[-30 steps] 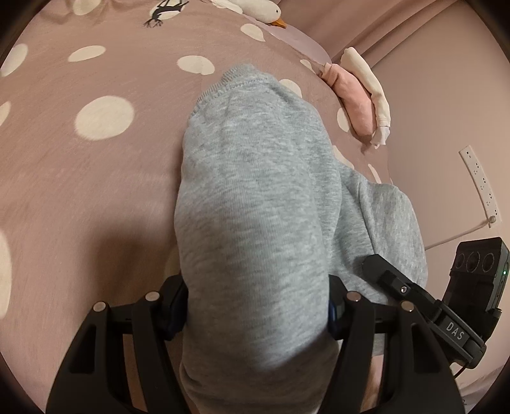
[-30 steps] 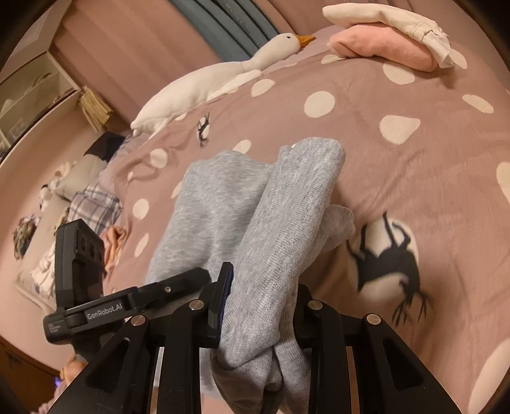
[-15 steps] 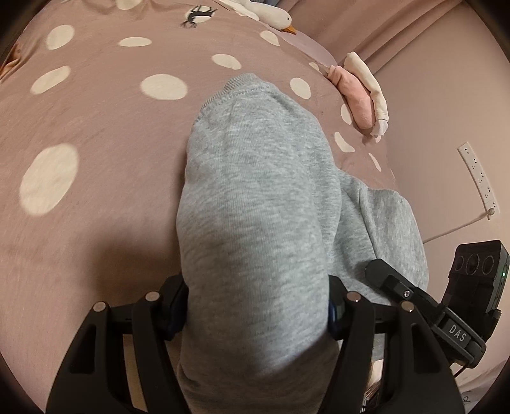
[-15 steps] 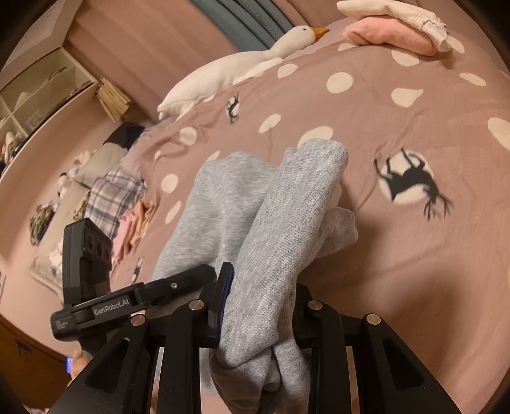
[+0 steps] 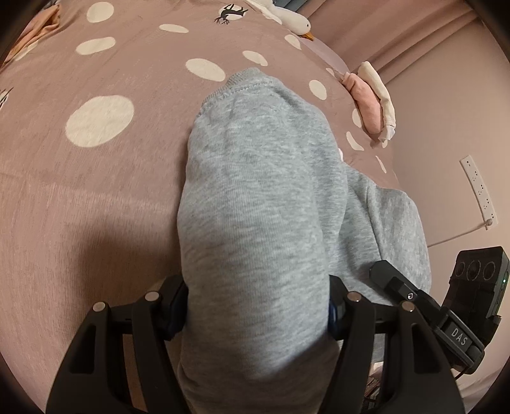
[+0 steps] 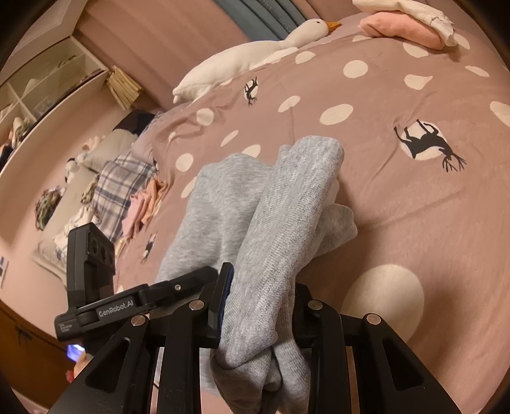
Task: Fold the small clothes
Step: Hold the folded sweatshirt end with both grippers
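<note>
Pink dotted bedspread [image 5: 95,197] w/ deer prints, plush goose [image 6: 255,54] at far end. Grey sweatpants [image 5: 261,223] draped over bed; left claw [image 5: 256,305] pinching one bunched end, right claw [image 6: 261,305] pinching the other. Folded pink/cream stack [image 6: 408,22] well apart.

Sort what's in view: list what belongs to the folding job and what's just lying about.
Part of the job:
- grey garment, gripped at both ends
- left gripper
- right gripper
- folded pink and cream clothes
- loose pile of clothes

Just lying about:
- goose plush
- spotted bedspread
- power strip on the wall
- shelves
</note>
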Demonstrator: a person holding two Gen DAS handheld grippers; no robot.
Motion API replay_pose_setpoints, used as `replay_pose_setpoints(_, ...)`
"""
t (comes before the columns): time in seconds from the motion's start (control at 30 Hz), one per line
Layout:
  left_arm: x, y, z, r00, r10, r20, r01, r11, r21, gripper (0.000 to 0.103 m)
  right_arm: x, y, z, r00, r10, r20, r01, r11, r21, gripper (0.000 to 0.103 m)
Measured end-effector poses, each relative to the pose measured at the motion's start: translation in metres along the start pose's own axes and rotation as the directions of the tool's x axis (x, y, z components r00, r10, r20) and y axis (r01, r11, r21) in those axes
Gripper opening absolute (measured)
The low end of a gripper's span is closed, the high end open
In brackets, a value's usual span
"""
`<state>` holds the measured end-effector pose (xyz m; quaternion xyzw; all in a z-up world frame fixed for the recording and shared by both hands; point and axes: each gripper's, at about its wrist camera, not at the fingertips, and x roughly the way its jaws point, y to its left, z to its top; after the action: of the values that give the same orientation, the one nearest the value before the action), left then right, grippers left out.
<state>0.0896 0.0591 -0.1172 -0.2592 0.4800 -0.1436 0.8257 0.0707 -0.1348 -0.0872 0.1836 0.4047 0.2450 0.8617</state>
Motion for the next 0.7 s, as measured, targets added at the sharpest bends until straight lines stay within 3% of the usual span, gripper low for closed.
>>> replay_pose_setpoints(0.7,0.0085,0.0034,-0.0016,1.0,0.029,-0.011,-0.028,0.999,0.019,0.07,0.0091,0.0072,-0.01,0.994,-0.108,-0.031,0.107,0.994,-0.016,0.03)
